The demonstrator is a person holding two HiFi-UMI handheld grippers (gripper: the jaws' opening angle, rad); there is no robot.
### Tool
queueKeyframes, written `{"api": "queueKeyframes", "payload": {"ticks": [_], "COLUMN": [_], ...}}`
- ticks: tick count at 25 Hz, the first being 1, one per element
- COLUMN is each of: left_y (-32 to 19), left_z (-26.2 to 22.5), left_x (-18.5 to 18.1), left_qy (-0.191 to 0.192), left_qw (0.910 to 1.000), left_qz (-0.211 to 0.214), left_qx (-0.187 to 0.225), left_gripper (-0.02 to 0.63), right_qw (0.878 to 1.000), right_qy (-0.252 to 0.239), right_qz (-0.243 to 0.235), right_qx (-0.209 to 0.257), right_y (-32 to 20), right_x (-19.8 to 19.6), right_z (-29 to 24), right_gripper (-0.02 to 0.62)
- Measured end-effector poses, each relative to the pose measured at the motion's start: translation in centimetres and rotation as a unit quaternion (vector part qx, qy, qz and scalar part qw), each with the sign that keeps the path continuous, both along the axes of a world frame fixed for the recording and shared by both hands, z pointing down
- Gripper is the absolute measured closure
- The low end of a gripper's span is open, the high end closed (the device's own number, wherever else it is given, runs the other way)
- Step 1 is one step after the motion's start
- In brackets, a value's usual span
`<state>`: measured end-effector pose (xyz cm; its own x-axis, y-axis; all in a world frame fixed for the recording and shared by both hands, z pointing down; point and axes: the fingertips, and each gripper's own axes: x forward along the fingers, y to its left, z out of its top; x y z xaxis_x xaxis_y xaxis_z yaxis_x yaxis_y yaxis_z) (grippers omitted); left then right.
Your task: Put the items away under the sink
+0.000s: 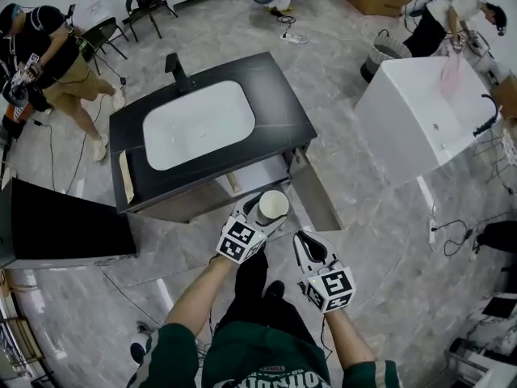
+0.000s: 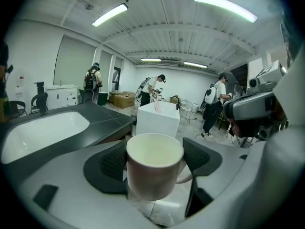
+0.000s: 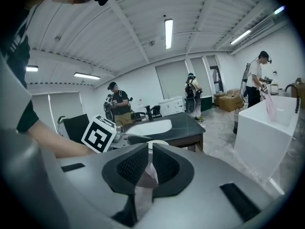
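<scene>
— What did the left gripper (image 2: 155,162) view give you that the head view didn't?
— My left jaws clamped on the mug (image 2: 154,168), upright, handle to the right. From above I saw only its rim, just before the sink cabinet (image 1: 279,103) and its swung-out door (image 1: 319,194).
— And the right gripper (image 3: 149,159)?
— Its jaws were closed to a slit, empty, near the mug. Bare floor (image 1: 380,241) lay open rightward.

Grey tiled floor (image 1: 363,257)
Black sink cabinet (image 1: 279,103) & white tub (image 1: 404,128) stand on it; cable (image 1: 449,234) at rt, prob. a power lead.
</scene>
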<state>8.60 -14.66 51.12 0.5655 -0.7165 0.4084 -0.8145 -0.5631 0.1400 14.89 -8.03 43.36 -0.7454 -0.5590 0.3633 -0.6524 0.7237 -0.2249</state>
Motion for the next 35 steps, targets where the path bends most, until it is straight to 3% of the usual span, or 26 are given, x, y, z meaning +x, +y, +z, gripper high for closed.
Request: {"api": "queueKeyframes", "payload": {"ticks": [5, 10, 19, 28, 35], "left_y": [-3.0, -7.1, -13.2, -18.8, -22.9], "left_z": [7.5, 17.5, 31.5, 41.5, 47.6], "left_x": [-1.1, -2.1, -4.6, -6.6, -8.2], "left_qy": [0.001, 0.006, 0.022, 0.017, 0.014], "left_qw": [0.9998, 0.9986, 0.9978, 0.9966, 0.9963], "left_qz": [-0.005, 0.004, -0.015, -0.024, -0.029], "left_qx": [0.018, 0.053, 0.06, 0.076, 0.08], "left_gripper": [0.225, 0.225, 0.225, 0.227, 0.227], "right_qw": [1.0, 0.999, 0.997, 0.996, 0.993], "right_qy": [0.016, 0.005, 0.012, 0.009, -0.004], "right_qz": [0.019, 0.031, 0.043, 0.021, 0.03], "right_qx": [0.012, 0.031, 0.058, 0.082, 0.111], "right_y": [-2.7, -6.6, -12.8, -17.9, -21.1], "right_x": [-1.4, -3.2, -4.1, -7.0, -6.8], "right_z": [7.2, 18.0, 32.2, 41.8, 46.7], "right_gripper": [0.551, 0.551, 0.551, 0.551, 0.551]}}
